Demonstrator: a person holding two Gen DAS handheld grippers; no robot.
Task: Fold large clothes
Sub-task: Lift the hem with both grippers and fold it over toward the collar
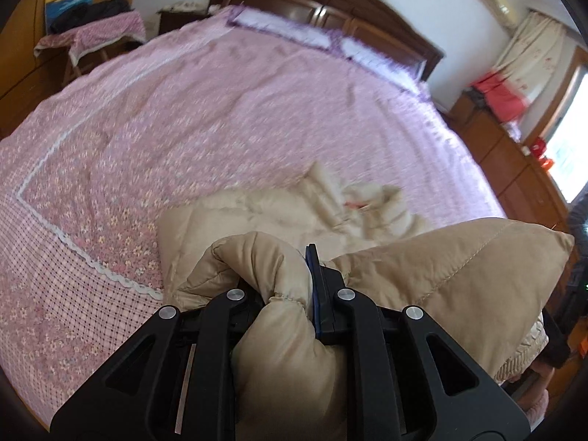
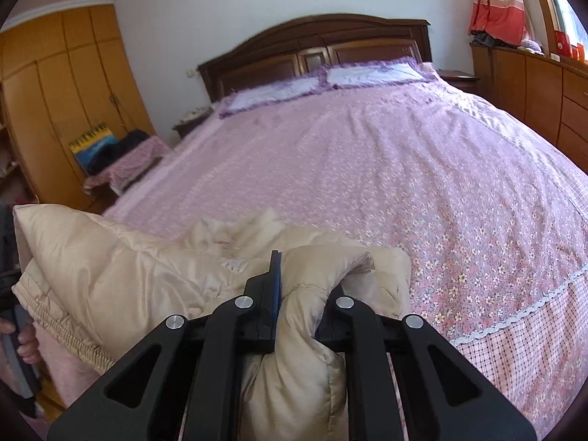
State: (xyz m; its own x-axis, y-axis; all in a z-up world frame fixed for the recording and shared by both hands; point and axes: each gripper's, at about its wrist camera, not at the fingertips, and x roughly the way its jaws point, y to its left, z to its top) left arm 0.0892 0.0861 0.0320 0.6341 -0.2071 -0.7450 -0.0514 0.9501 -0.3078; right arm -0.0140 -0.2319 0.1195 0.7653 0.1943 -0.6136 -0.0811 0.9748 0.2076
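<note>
A beige padded jacket (image 1: 441,275) lies partly on the foot of the bed and is lifted at its near edge. My left gripper (image 1: 283,279) is shut on a bunched fold of the jacket. My right gripper (image 2: 308,286) is shut on another fold of the same jacket (image 2: 121,268). The jacket's pale lining (image 1: 330,202) shows crumpled beyond the grippers, and it also shows in the right wrist view (image 2: 235,235). One finger of each gripper is hidden by fabric.
The bed (image 2: 367,154) has a pink floral cover with two purple-trimmed pillows (image 2: 330,77) at a dark wooden headboard (image 2: 316,44). A chair with dark clothes (image 1: 95,25) stands left of the bed. Wooden wardrobe (image 2: 55,92) left, low wooden cabinets (image 2: 533,84) right.
</note>
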